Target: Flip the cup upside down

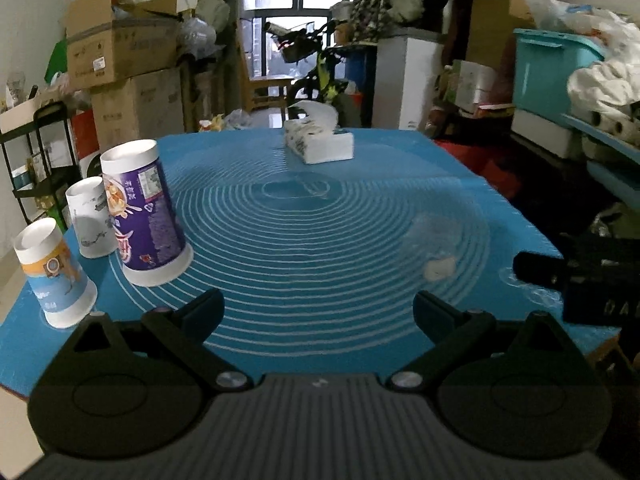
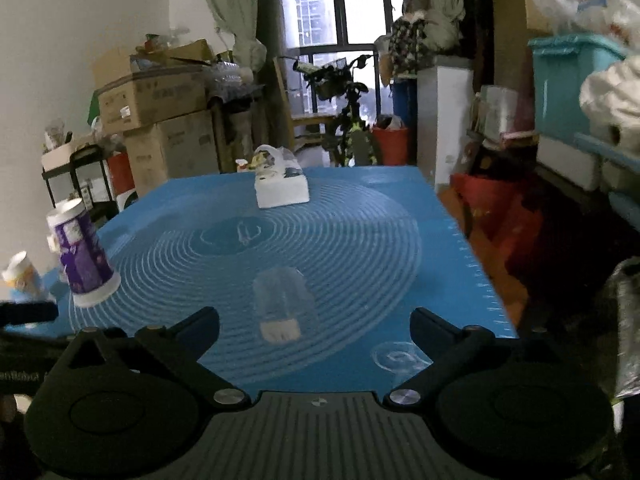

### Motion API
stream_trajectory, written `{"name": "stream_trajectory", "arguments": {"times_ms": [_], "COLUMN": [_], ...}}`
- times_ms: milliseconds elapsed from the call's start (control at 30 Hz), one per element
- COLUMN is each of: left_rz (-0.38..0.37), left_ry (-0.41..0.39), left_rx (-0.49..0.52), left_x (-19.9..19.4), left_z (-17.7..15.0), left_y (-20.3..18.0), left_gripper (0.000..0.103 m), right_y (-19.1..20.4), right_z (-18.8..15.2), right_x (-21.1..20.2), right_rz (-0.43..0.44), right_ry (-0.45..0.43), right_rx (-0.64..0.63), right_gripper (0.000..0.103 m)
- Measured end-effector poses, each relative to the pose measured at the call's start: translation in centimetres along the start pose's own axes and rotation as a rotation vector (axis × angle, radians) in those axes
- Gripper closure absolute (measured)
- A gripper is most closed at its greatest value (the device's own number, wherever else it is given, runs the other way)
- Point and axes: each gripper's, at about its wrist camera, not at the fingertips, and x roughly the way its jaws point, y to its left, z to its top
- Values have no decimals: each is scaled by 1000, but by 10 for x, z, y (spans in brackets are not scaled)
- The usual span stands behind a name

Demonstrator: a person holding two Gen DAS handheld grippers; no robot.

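Fingers of your left gripper (image 1: 318, 308) stood wide apart with nothing between them, low over the near edge of the blue silicone mat (image 1: 320, 240). Your right gripper (image 2: 314, 326) was spread the same way, holding nothing. Just ahead of it, at about twelve o'clock, a clear plastic cup (image 2: 280, 300) sat on the mat's white rings; it was blurred, and you could not tell from either view whether it was upright or upside down. From your left wrist camera that cup showed only faintly at about two o'clock (image 1: 438, 240), with your right gripper's black body at three o'clock. At ten o'clock from the left gripper, three paper cups stood with the wide end down: an orange-and-blue cup (image 1: 56, 276) nearest, a purple printed cup (image 1: 146, 216) beyond it, and a white cup (image 1: 90, 218) behind, just beside the purple one. Farther off, at twelve o'clock, a tissue pack (image 1: 320, 140) lay near the mat's far edge.
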Motion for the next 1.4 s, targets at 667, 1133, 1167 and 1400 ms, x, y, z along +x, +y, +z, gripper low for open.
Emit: {"name": "stream_trajectory", "arguments": {"times_ms": [667, 1133, 1167, 1400], "left_rz": [26, 30, 29, 29], "left_ry": [-8, -4, -4, -4], "left_rx": [54, 57, 57, 59], "left_x": [-17, -18, -18, -18], "left_z": [-24, -26, -26, -26], "left_y": [-20, -21, -21, -21], "left_gripper": [3, 4, 4, 4], "right_y": [-7, -8, -8, -9], "right_z": [-27, -34, -34, -33], "right_x": [-36, -40, -40, -40], "right_rz": [4, 6, 5, 7], "right_ry": [8, 20, 21, 29], "right_rx": [-7, -5, -6, -5], "right_gripper": [3, 3, 3, 3]}}
